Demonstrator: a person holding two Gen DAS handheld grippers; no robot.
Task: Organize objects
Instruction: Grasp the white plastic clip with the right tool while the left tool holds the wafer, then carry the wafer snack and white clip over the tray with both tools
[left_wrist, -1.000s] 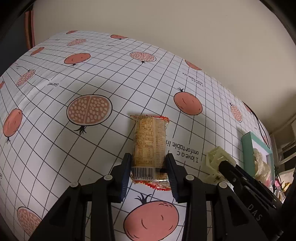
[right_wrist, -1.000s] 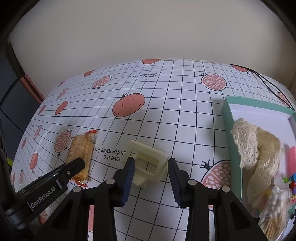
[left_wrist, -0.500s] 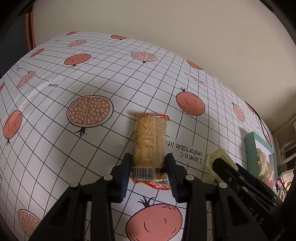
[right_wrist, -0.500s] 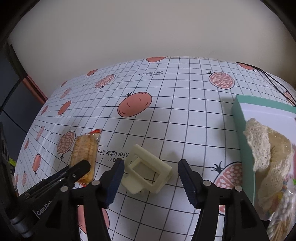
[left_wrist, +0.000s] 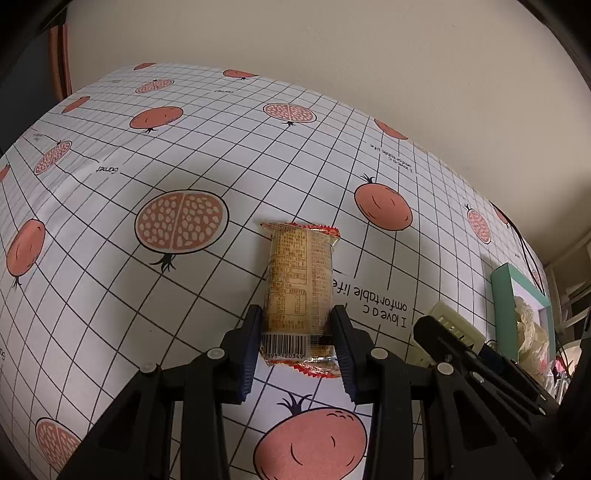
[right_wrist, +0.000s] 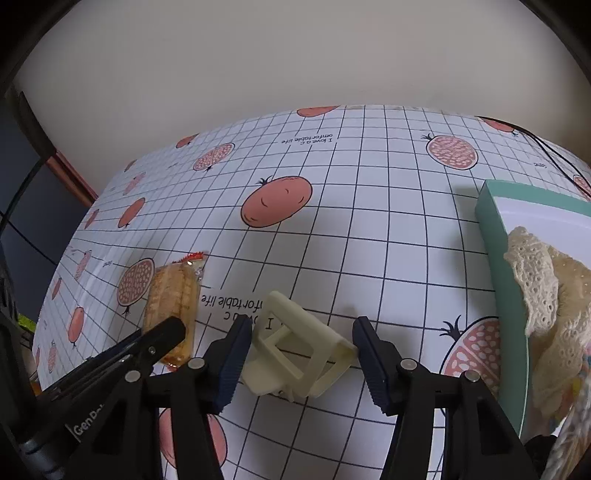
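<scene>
Left hand-held gripper (left_wrist: 297, 334): I have it clenched on the near end of the cracker packet (left_wrist: 299, 291), a dark pad pressed against each long side, just above the barcode.
Cracker packet: it lies lengthwise on the counter (left_wrist: 110, 258), its red-trimmed far end pointing away from me, partly covering the printed line "I love a comfortable life". From the right wrist view the same packet (right_wrist: 171, 299) shows at far left, my left gripper's black finger (right_wrist: 155, 341) across its near end.
Right hand-held gripper (right_wrist: 303, 360): released, its blue-padded jaws spread wide on either side of the cream plastic clip (right_wrist: 299, 354). The left pad is close against the clip's left edge; the right pad stands just beside its right corner. Whether either pad touches I cannot tell.
Cream plastic clip: it rests on the counter between those jaws, slightly tilted, an open square frame visible on its upper face. In the left wrist view only a corner of it (left_wrist: 452, 325) shows behind my right gripper's black arm.
Teal box (right_wrist: 509, 295): at the right edge of the counter, well apart from the clip, white inside, with cream lace (right_wrist: 543, 280) spilling over its near half.
Counter cover: white grid cloth with pomegranate prints; a plain beige wall (right_wrist: 295, 66) behind its far edge.
</scene>
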